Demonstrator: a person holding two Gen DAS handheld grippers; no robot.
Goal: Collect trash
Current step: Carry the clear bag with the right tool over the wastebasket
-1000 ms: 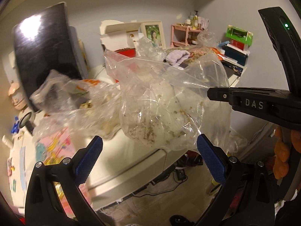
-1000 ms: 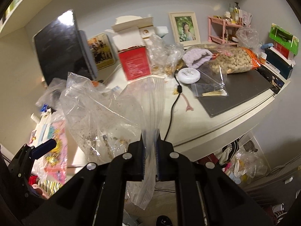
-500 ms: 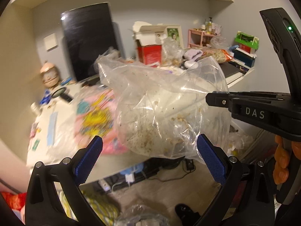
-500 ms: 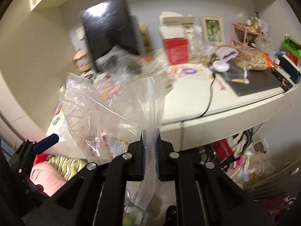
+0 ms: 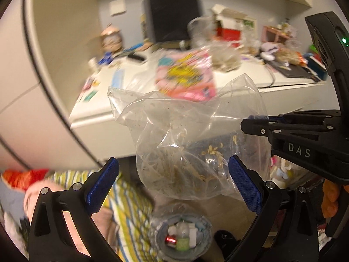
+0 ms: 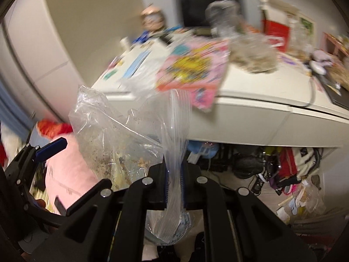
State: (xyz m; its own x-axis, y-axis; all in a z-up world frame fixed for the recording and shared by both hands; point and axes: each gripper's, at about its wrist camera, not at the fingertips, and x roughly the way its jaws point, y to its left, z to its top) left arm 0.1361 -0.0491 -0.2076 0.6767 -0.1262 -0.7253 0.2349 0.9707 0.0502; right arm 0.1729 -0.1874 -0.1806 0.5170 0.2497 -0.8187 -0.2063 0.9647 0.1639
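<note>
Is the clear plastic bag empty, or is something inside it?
Not empty. The clear plastic bag holds crumbs and husk-like scraps near its bottom, while the right gripper pinches it.

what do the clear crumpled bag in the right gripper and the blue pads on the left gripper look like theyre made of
Clear crumpled bag: thin soft plastic film, glossy. It is see-through, creases and catches glints, with crumbs clinging inside; the ridged strip pinched by the right gripper suggests a zip seal.

Blue pads on the open left gripper: probably rubber or soft plastic, matte, with a fine cross-hatched grip texture.
</note>
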